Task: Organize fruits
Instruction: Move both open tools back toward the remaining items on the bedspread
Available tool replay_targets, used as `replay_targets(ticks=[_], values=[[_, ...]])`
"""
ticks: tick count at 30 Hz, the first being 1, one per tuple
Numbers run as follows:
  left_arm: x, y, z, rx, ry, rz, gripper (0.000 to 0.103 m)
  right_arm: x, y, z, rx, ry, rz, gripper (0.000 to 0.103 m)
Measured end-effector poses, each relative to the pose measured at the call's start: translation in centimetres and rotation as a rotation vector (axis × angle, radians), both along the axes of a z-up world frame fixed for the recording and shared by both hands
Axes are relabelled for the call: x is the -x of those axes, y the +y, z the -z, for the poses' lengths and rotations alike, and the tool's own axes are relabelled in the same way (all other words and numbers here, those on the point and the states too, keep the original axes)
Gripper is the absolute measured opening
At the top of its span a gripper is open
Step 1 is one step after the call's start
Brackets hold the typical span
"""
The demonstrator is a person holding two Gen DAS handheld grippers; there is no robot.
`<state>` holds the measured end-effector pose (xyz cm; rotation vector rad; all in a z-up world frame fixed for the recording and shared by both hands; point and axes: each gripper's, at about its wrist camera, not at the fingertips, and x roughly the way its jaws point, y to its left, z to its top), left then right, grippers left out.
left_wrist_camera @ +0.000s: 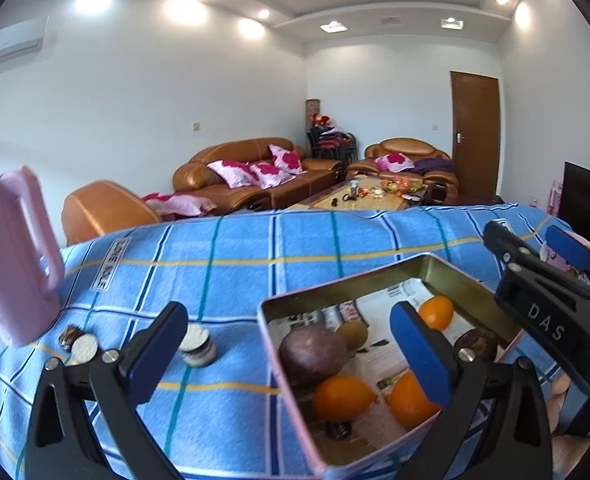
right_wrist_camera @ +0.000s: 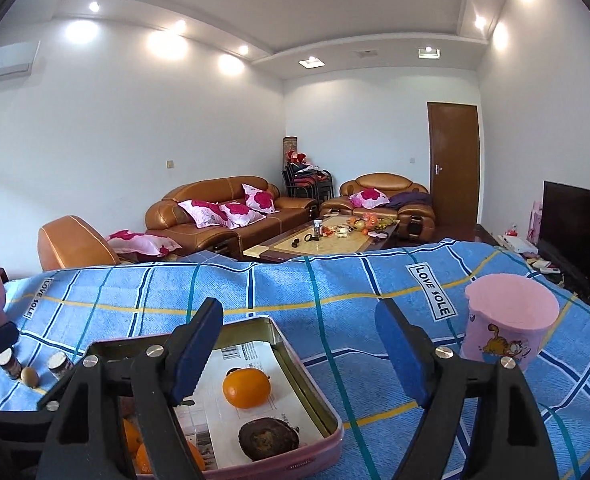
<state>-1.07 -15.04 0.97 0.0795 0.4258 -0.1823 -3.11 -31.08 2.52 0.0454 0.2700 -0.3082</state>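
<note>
Blue checked cloth [right_wrist_camera: 255, 300] covers the table where the fruit-sorting appears close to done: both grippers hang just over a pink-walled tin [left_wrist_camera: 471, 276], each with jaws spread and nothing between the pads. The left gripper [left_wrist_camera: 295, 354] stands at its widest, one finger over the tin and the other over the cloth; the right gripper [right_wrist_camera: 303, 350] is parted beside it, above the tin's far end.

Inside the tin, on a printed paper lining, lie a large purple fruit [left_wrist_camera: 313, 354], three oranges, among them one at the near edge [left_wrist_camera: 343, 398], a brownish kiwi-like fruit [left_wrist_camera: 353, 332] and a dark, wrinkled round one [right_wrist_camera: 269, 438].

One small brown fruit [right_wrist_camera: 30, 376] sits well apart on the cloth between two small jars [right_wrist_camera: 59, 364]. Judging from that, the next move calls for the left gripper to swing over, close gently on this rounded piece and carry it to the tin.
</note>
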Motion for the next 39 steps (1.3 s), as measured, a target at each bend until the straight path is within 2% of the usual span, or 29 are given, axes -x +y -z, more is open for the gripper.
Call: replay_targets(ticks=[6,10,16,19,22,29,32,35,39], values=[[0.5,1.8,0.4,-0.016,0.041,-0.001,0.103,-0.3,0.3,0.1,-0.003,0.034,0.025,0.08],[1.1,2.9,0.4,-0.09,0.008,0.006,0.103,-0.1,0.7,0.5,-0.062,0.08,-0.003,0.08],[1.0,4.2,0.6,-0.24,-0.045,0.023,0.103,-0.2,3.5,1.1,-0.069,0.14,-0.06,0.08],[0.9,5.0,0.7,-0.295,-0.074,0.028,0.103,-0.3,5.0,1.2,-0.056,0.148,-0.075,0.08],[0.7,6.3,0.6,-0.319,-0.098,0.023,0.103,-0.3,6.5,1.2,-0.05,0.141,-0.087,0.08],[-1.5,10.5,0.3,-0.259,-0.058,-0.018,0.103,-0.8,10.2,1.3,-0.062,0.152,-0.125,0.08],[-3.0,13.4,0.3,-0.173,0.004,-0.033,0.103,-1.2,12.1,1.4,-0.042,0.163,-0.153,0.08],[-3.9,15.9,0.3,-0.118,0.023,-0.066,0.103,-1.9,14.0,1.6,-0.038,0.183,-0.191,0.08],[-4.9,17.7,0.3,-0.15,0.043,-0.133,0.103,-3.1,16.6,1.9,-0.008,0.219,-0.235,0.08]])
